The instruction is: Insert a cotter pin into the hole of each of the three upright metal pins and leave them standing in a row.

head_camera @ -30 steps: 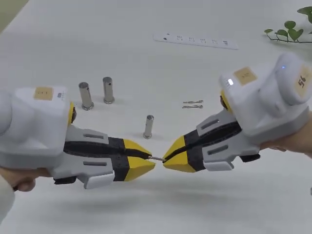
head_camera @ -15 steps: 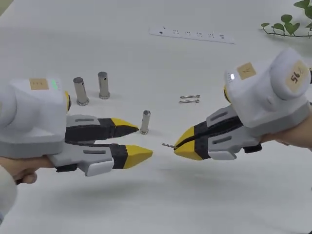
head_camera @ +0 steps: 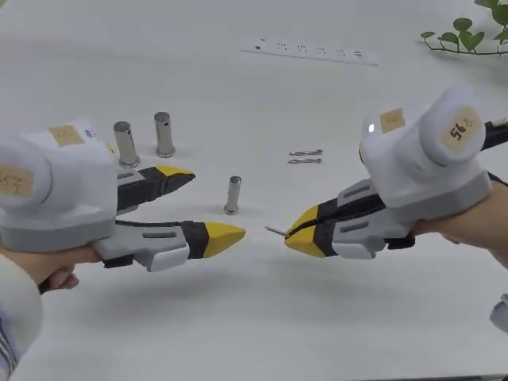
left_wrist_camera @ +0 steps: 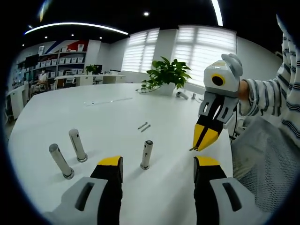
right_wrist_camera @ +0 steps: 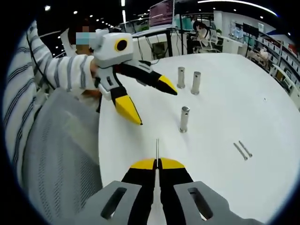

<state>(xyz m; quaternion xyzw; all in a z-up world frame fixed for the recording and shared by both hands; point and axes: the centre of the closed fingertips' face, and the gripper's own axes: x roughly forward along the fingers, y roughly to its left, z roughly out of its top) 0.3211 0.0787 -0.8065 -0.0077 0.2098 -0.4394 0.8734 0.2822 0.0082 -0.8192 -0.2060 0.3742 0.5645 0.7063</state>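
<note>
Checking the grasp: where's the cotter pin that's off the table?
Head view, centre: the thin silver cotter pin pokes from the shut right gripper, right of the lone upright steel pin.

Left gripper (head_camera: 216, 203): off cotter pin (head_camera: 275, 231); jaws spread wide, against shut a second ago, and wider than half a second back. Tips no longer meeting right gripper (head_camera: 290, 235); clear gap between the two now. Pin: gripped at one end only, in right jaws, free end poking toward left.
</note>
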